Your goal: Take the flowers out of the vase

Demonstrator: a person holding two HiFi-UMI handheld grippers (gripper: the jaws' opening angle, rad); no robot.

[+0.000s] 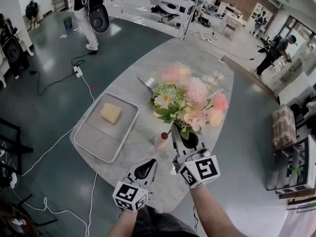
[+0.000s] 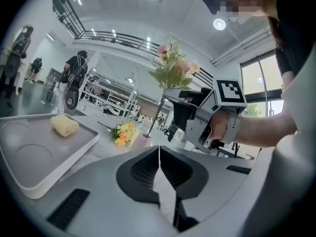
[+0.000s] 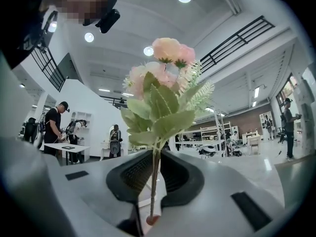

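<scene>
My right gripper (image 1: pixel 176 132) (image 3: pixel 155 167) is shut on the thin stem (image 3: pixel 154 181) of a bunch of pink flowers (image 1: pixel 200 102) with green leaves, held upright. The stem's lower end meets the mouth of a small pink vase (image 1: pixel 161 141) (image 2: pixel 143 141); whether it is still inside I cannot tell. In the left gripper view the right gripper (image 2: pixel 170 97) grips the stem below the blossoms (image 2: pixel 174 69). My left gripper (image 1: pixel 153 162) (image 2: pixel 159 151) hangs shut and empty near the table's front edge, left of the vase.
A second bunch of yellow and white flowers (image 1: pixel 164 101) (image 2: pixel 123 131) lies on the grey oval table (image 1: pixel 207 58) beyond the vase. A grey tray (image 1: pixel 86 132) with a yellow sponge-like block (image 1: pixel 111 112) sits at the left. Cables (image 1: pixel 59 80) trail over the floor; people stand farther off.
</scene>
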